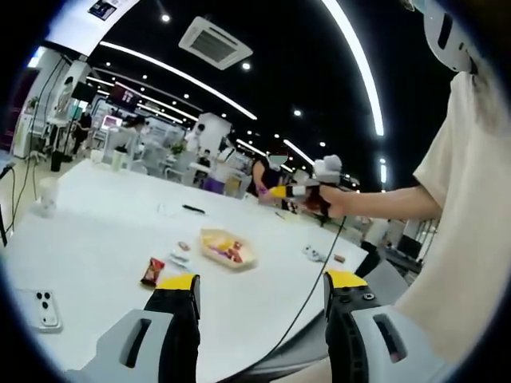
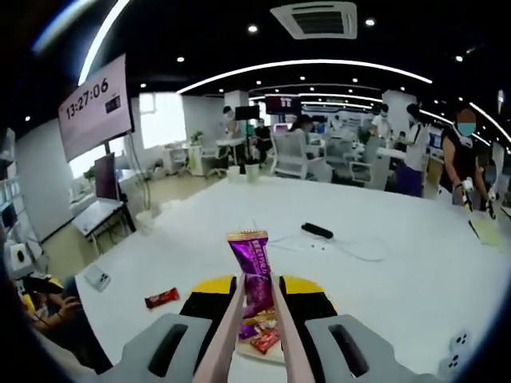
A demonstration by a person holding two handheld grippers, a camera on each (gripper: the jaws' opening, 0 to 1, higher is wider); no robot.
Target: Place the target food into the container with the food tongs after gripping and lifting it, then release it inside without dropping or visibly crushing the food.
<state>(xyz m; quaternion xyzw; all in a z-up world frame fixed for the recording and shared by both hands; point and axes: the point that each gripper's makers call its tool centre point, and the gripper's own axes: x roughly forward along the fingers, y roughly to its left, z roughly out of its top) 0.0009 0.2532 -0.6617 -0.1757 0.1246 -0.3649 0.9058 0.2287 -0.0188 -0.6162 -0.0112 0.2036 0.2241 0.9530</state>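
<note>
Right gripper view; tongs (image 2: 254, 335) pinch purple snack packet (image 2: 254, 267) upright | left claw (image 1: 262, 291) apart

The right tool (image 2: 257, 319) clamps pale pink food tongs (image 2: 281, 343), whose arms pinch a purple snack packet (image 2: 253, 267) held upright above the white tabletop (image 2: 383, 271). A red packet (image 2: 162, 298) lies left; a black remote (image 2: 317, 230) lies farther off.

one tray (image 1: 239, 257), one purple packet (image 2: 254, 267), one red packet (image 2: 162, 298)
</note>
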